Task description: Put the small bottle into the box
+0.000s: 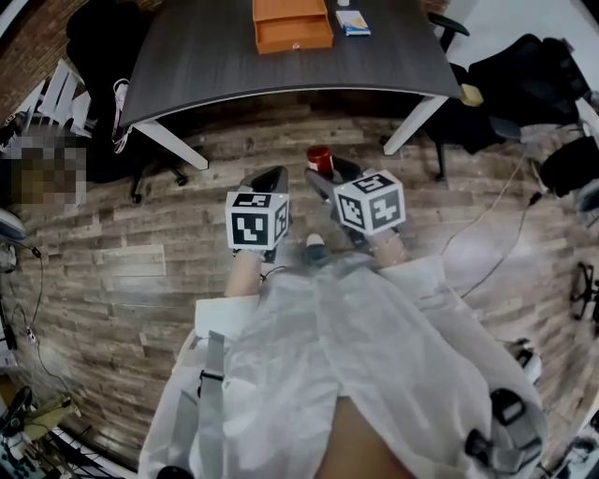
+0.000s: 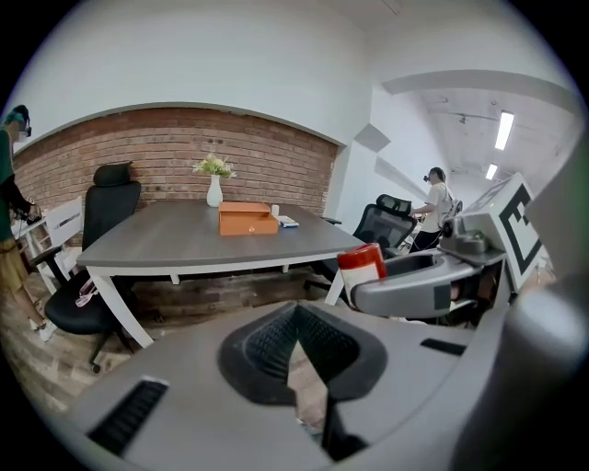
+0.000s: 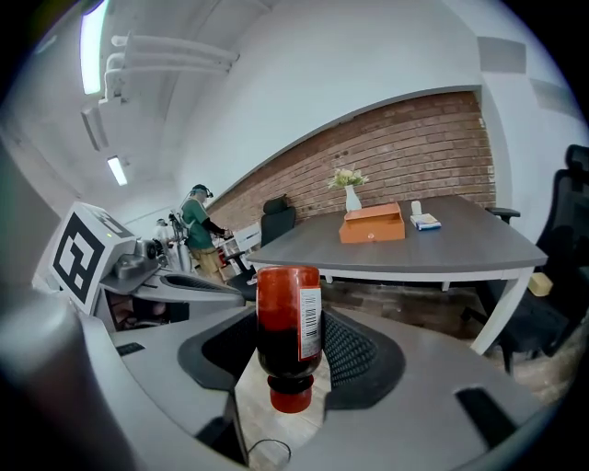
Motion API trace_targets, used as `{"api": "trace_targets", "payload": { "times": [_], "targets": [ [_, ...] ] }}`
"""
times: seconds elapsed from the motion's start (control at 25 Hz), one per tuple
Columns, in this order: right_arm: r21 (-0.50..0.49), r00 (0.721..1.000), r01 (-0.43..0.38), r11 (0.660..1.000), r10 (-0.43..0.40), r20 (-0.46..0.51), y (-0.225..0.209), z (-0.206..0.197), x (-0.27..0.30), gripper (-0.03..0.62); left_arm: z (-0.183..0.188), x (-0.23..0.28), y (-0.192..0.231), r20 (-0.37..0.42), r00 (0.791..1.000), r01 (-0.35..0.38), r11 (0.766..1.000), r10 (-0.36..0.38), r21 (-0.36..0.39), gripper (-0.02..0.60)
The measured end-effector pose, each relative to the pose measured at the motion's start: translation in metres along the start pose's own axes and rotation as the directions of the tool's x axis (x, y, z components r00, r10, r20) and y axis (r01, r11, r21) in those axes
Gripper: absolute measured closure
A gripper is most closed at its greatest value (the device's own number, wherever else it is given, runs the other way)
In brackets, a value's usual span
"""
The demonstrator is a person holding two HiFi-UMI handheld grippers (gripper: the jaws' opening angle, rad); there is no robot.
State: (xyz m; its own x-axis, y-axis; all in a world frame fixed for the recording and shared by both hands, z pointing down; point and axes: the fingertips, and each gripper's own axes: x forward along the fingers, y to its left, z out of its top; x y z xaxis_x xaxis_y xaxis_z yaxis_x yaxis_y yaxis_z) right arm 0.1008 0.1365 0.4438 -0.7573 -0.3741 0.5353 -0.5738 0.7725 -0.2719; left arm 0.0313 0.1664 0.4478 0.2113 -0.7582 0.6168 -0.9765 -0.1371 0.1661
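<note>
Right gripper: you have it clamped on the bottle, pads on either side of the dark body. In the right gripper view the red cap sits at the lower end and the barcode label faces right

Left gripper: jaws together at the tips, nothing between them, only floor showing through the gap behind

Head view: both grippers are held side by side over the wooden floor, near the tabletop's front edge but short of it. The bottle's red end pokes out ahead of the right gripper

Box: orange, on the tabletop toward its far side, well apart from the bottle. A small blue-and-white packet lies just beside it. A white vase of flowers stands behind the box
</note>
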Motion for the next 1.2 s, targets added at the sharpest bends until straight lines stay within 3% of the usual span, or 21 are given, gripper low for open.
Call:
{"api": "trace_targets", "payload": {
  "times": [0.4,0.92,1.2],
  "targets": [
    [0.006,1.000,-0.020,1.000,0.020,-0.022,-0.057,0.028,0.032,0.385,0.032,0.054,0.013,-0.026,1.000,-0.011,0.999,0.010,-0.042,0.577],
    [0.084,0.996,-0.027,0.996,0.034,-0.082,-0.070,0.002,0.039,0.385,0.022,0.075,0.013,-0.081,0.997,0.014,0.996,-0.021,-0.086,0.577],
    [0.091,0.996,-0.018,0.996,0.026,-0.090,-0.087,0.022,0.068,0.385,0.043,0.102,0.036,-0.079,0.996,0.028,0.995,-0.036,-0.098,0.577]
  ]
}}
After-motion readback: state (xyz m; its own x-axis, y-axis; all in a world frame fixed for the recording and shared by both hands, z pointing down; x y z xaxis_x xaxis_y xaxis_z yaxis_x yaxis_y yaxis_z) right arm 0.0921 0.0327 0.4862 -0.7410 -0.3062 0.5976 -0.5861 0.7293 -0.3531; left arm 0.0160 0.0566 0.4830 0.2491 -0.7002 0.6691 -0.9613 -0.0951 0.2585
